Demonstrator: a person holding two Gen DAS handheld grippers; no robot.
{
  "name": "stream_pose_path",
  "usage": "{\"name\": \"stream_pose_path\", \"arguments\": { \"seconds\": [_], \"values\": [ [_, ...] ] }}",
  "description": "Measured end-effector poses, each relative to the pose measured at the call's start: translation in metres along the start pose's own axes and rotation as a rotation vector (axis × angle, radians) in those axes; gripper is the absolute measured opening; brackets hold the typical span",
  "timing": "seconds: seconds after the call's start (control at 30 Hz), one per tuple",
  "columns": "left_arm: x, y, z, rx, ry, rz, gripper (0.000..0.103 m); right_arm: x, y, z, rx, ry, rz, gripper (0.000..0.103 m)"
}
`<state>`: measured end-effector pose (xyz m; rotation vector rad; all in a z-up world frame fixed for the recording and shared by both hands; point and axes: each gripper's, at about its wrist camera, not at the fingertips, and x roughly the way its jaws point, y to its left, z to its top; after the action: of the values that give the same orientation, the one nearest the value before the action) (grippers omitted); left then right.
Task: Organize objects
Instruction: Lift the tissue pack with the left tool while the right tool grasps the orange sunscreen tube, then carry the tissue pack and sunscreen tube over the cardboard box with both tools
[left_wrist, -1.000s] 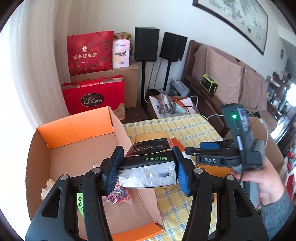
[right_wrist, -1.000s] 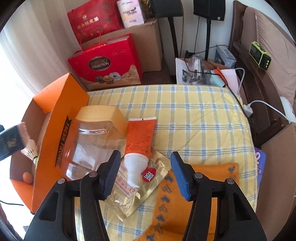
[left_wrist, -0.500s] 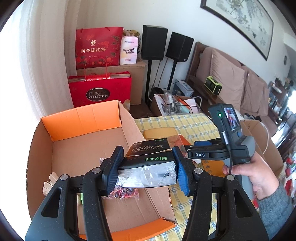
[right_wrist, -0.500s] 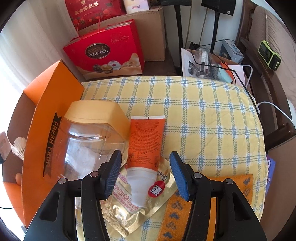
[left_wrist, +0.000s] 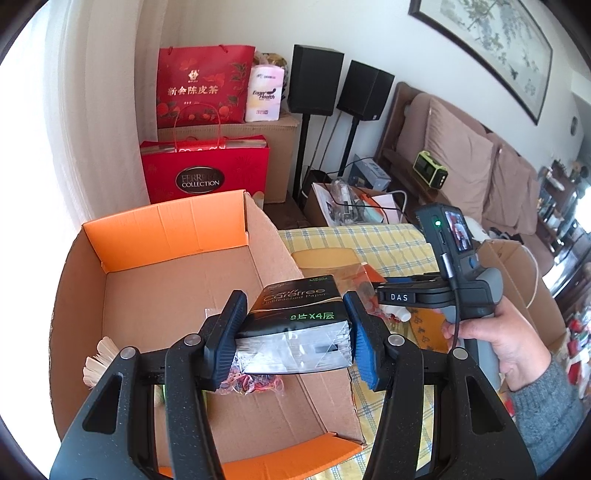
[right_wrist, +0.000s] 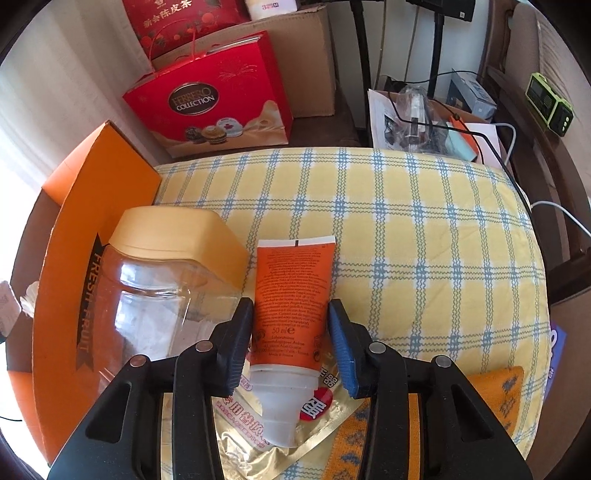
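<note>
My left gripper (left_wrist: 295, 332) is shut on a black tissue pack (left_wrist: 295, 328) and holds it above the right side of the open cardboard box (left_wrist: 166, 288). The box holds a shuttlecock (left_wrist: 98, 360) and a tangle of coloured rubber bands (left_wrist: 251, 384). My right gripper (right_wrist: 290, 343) is open, with its jaws on either side of an orange tube (right_wrist: 290, 306) that lies on the checked cloth (right_wrist: 424, 240). The right gripper also shows in the left wrist view (left_wrist: 391, 297), held in a hand.
A clear jar with a yellow lid (right_wrist: 166, 280) lies left of the tube, against the box's orange flap (right_wrist: 74, 258). A gold foil packet (right_wrist: 258, 439) and an orange patterned cloth (right_wrist: 480, 406) lie under the gripper. Red gift bags (left_wrist: 205, 173), speakers and a sofa stand behind.
My right gripper has moved forward and down, so the orange tube now lies between its jaws. My left gripper has carried the tissue pack further left over the box.
</note>
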<state>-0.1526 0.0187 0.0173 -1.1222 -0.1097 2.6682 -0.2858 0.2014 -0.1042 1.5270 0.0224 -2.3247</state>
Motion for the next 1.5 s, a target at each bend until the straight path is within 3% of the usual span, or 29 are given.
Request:
{"name": "stream_pose_path", "arguments": {
  "seconds": [0.27,0.7,1.1,1.5],
  "values": [
    [0.001,0.005,-0.002,-0.009,0.004,0.007,0.05,-0.017,-0.004,-0.01,0.025,-0.059,-0.006,0.041],
    [-0.008,0.035,-0.013,-0.05,0.008,0.055,0.05,-0.08,0.002,-0.012,0.031,-0.163,0.024,0.041],
    [-0.003,0.078,-0.043,-0.1,0.077,0.119,0.05,-0.12,0.064,-0.013,-0.075,-0.223,0.105,0.041],
    [0.003,0.081,-0.058,-0.107,0.102,0.119,0.05,-0.117,0.139,-0.016,-0.168,-0.213,0.179,0.041]
  ]
}}
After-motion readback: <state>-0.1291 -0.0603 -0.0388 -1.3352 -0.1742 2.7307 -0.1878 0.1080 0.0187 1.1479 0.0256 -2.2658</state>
